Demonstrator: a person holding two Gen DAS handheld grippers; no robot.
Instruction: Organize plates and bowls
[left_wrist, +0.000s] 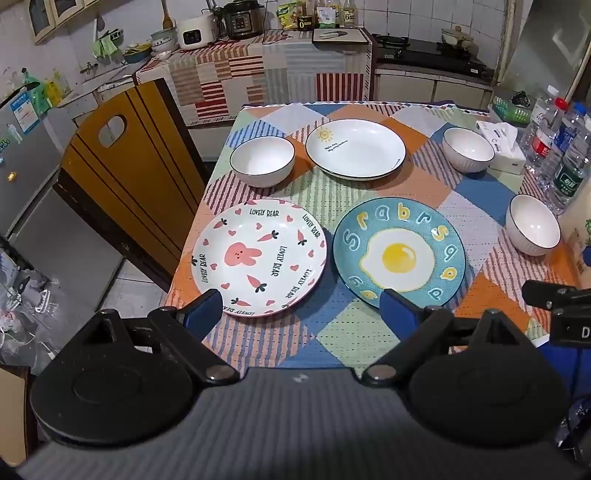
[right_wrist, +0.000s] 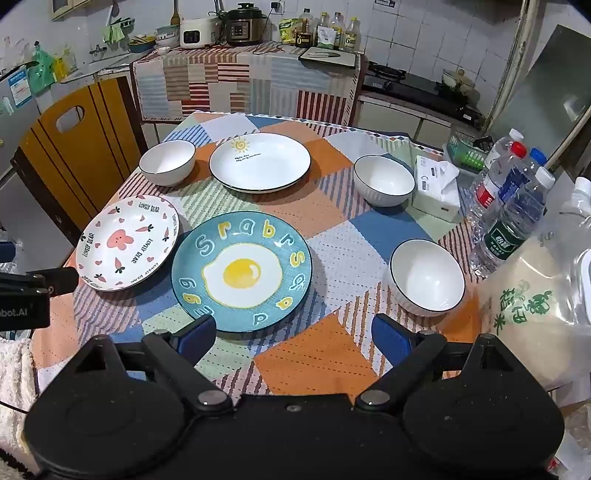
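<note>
tissue box (right_wrist: 436, 188) and water bottles (right_wrist: 511, 218) at table's right edge, rice bag (right_wrist: 532, 302) at near right corner, yellow chair (left_wrist: 125, 177) beside left edge.

My left hand-held gripper (left_wrist: 301, 310) covers the near edge of the egg plate (left_wrist: 399, 245) with one blue finger (left_wrist: 397, 312). I cannot read the tiny words under the sun on the white plate (right_wrist: 260, 162). The bag with green writing (right_wrist: 535, 306) is cut off by the right side of the right view. The labels on the water bottles (right_wrist: 513, 221) are too small to read. The near edge of the bench (right_wrist: 314, 365) hides behind my right hand-held gripper (right_wrist: 293, 336).
</note>
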